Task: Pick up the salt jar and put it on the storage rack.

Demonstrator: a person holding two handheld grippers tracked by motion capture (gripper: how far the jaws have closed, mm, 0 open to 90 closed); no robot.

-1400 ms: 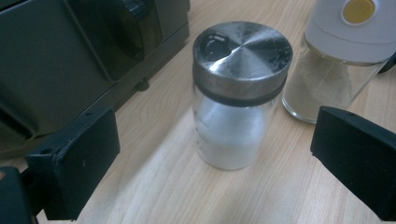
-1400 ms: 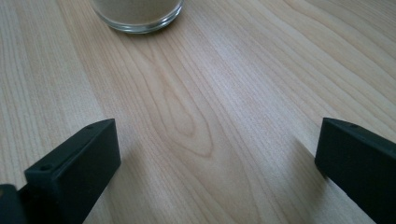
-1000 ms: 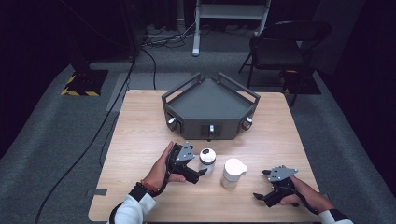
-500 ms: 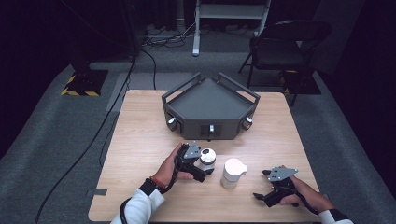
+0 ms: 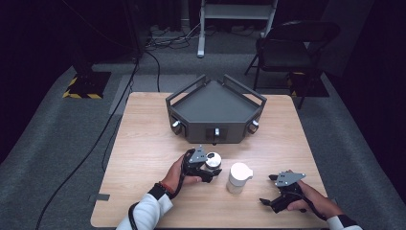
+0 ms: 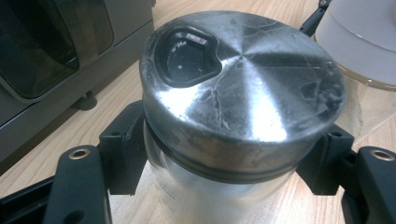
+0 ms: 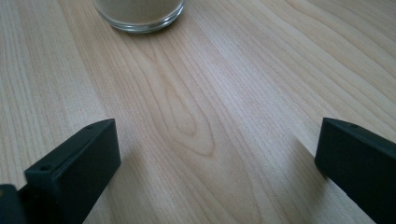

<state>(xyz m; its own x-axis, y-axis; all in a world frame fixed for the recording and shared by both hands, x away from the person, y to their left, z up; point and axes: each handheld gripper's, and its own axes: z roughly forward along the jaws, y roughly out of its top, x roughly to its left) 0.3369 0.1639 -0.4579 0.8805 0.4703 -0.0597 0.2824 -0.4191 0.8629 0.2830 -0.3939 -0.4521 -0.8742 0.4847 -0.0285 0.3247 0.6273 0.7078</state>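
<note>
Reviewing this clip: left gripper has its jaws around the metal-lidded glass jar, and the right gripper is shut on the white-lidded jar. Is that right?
Not quite. The left gripper does have its jaws around the metal-lidded glass jar, but the right gripper is open and holds nothing. The right gripper view shows its jaws spread wide over bare table, with the white-lidded jar standing apart, ahead of it.

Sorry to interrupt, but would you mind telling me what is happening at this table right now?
A person works two handheld grippers. The left gripper has its jaws on either side of a glass jar with a brushed metal lid. The right gripper rests open on the wooden table, near a white-lidded jar. A dark grey angular tray sits behind.
</note>
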